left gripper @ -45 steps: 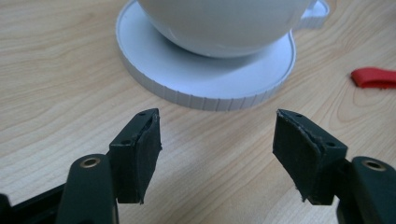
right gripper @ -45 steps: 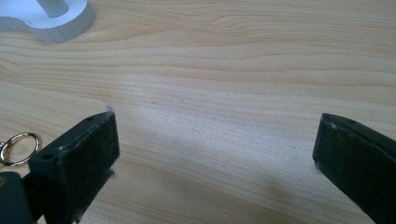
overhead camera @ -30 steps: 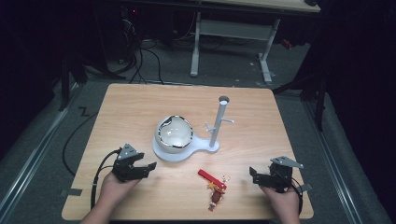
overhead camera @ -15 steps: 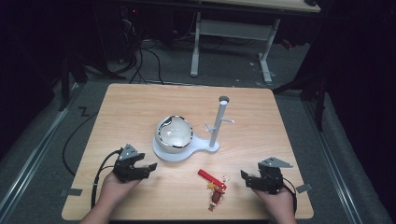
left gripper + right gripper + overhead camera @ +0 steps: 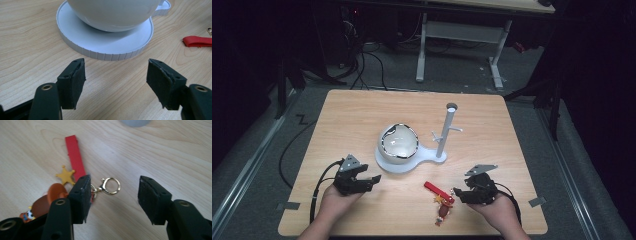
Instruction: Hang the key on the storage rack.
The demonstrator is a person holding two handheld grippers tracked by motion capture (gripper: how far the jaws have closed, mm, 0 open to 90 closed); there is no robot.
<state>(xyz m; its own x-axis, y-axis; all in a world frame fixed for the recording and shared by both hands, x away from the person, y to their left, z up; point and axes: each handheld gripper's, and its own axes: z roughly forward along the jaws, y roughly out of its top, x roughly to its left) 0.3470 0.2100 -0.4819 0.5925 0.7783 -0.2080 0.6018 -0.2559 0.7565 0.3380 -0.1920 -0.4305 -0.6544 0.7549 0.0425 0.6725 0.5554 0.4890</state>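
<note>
A keychain lies near the table's front: a red strap (image 5: 438,192) (image 5: 75,157), a gold star (image 5: 65,174), a gold ring with clasp (image 5: 108,186) and a brown figure (image 5: 442,211) (image 5: 47,200). My right gripper (image 5: 460,193) (image 5: 113,197) is open, low over the table, with the gold ring lying between its jaws. My left gripper (image 5: 371,181) (image 5: 116,83) is open and holds nothing, just in front of a white round base (image 5: 404,164) (image 5: 75,37) that carries a domed bowl (image 5: 398,142) (image 5: 112,12). The strap's end (image 5: 197,41) shows at the right of the left gripper view.
A white post with small pegs (image 5: 446,131) rises from the base's right lobe. The wooden table (image 5: 352,115) has bare room at the back and left. Tape marks (image 5: 288,205) sit near the front corners. Beyond the table are dark floor, cables and a desk frame (image 5: 462,30).
My right gripper has moved left and forward from the front right corner up to the keychain's ring. The left gripper has barely moved.
</note>
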